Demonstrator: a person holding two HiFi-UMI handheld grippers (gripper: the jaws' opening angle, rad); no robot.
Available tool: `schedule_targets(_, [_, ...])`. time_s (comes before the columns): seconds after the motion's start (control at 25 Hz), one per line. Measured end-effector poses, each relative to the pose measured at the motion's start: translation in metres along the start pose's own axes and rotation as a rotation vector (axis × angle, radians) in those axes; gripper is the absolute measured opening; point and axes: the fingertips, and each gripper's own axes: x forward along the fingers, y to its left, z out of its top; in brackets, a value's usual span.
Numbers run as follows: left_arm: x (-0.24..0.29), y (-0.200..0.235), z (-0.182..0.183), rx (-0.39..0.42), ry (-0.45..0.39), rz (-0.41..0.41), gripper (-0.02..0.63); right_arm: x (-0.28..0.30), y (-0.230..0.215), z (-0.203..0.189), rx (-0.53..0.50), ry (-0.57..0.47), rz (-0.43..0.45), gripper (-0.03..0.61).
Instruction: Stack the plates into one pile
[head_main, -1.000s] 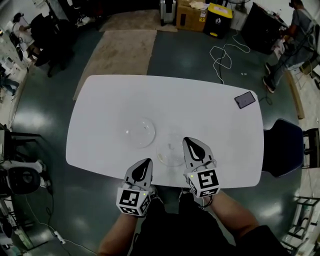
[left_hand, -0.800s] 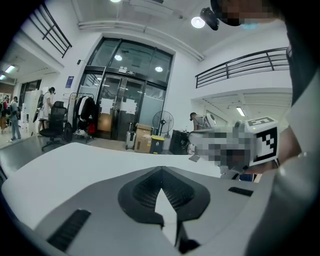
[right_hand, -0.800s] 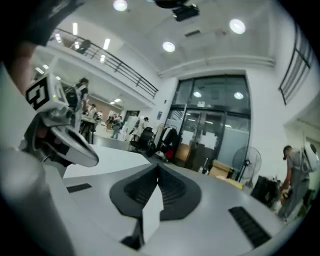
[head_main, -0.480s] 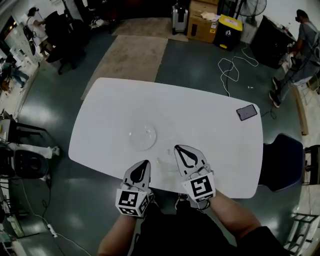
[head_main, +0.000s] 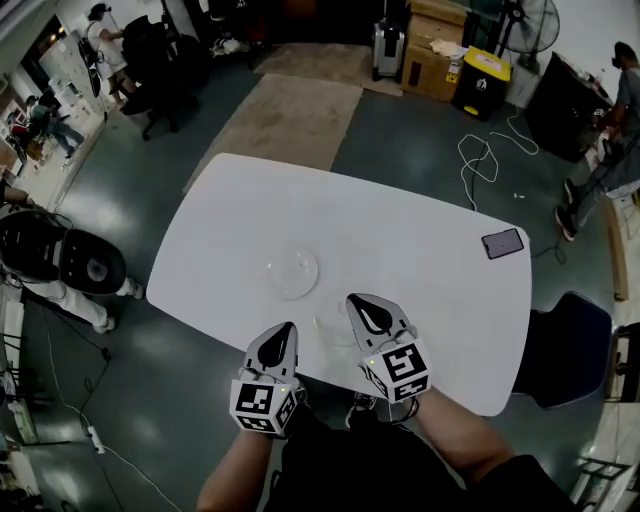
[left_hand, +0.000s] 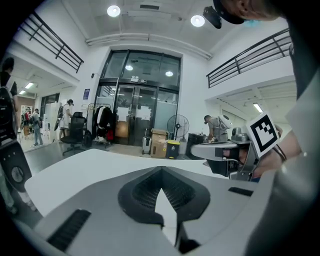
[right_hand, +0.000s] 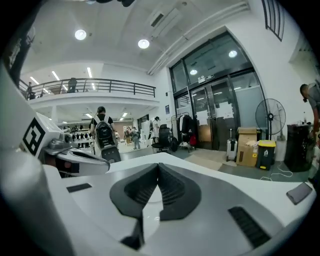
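Two clear glass plates lie apart on the white table (head_main: 420, 250). One plate (head_main: 293, 272) sits near the table's middle. The other plate (head_main: 328, 326) lies closer to the front edge, faint, just left of my right gripper (head_main: 353, 299). That gripper is shut and holds nothing, its tip over the table beside this plate. My left gripper (head_main: 287, 327) is shut too, empty, with its tip at the table's front edge, left of the near plate. In the left gripper view (left_hand: 160, 170) and the right gripper view (right_hand: 159, 166) the jaws meet with nothing between them.
A dark phone (head_main: 503, 243) lies at the table's far right corner. A blue chair (head_main: 565, 340) stands at the right side. A rug (head_main: 290, 120), boxes and a yellow bin (head_main: 480, 75) are beyond the table. People stand at the room's edges.
The head view has swung, so the table sits more tilted and further right in the picture. Both grippers have stayed shut near the front edge; the right tip has edged left.
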Motion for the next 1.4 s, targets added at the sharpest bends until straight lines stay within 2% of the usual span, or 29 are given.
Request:
schedule_targets(0.28, [-0.008,0.0,-0.004,0.003,-0.002,0.059,0.017,-0.004,-0.006,-0.015,0.062,0.021,0.04,0.017])
schedule_targets(0.52, [0.004,0.016,0.0,0.002,0.009,0.058,0.017,0.015,-0.014,-0.018,0.114,0.043,0.033,0.017])
schedule_targets(1.12, [0.046,0.09,-0.004,-0.008,0.071,-0.099,0.017,0.083,-0.007,-0.026,0.18,0.113,-0.111,0.017])
schedule_targets(1.4, [0.062,0.116,-0.003,-0.014,0.083,-0.161,0.017,0.109,-0.007,-0.041,0.256,0.156,-0.174,0.017])
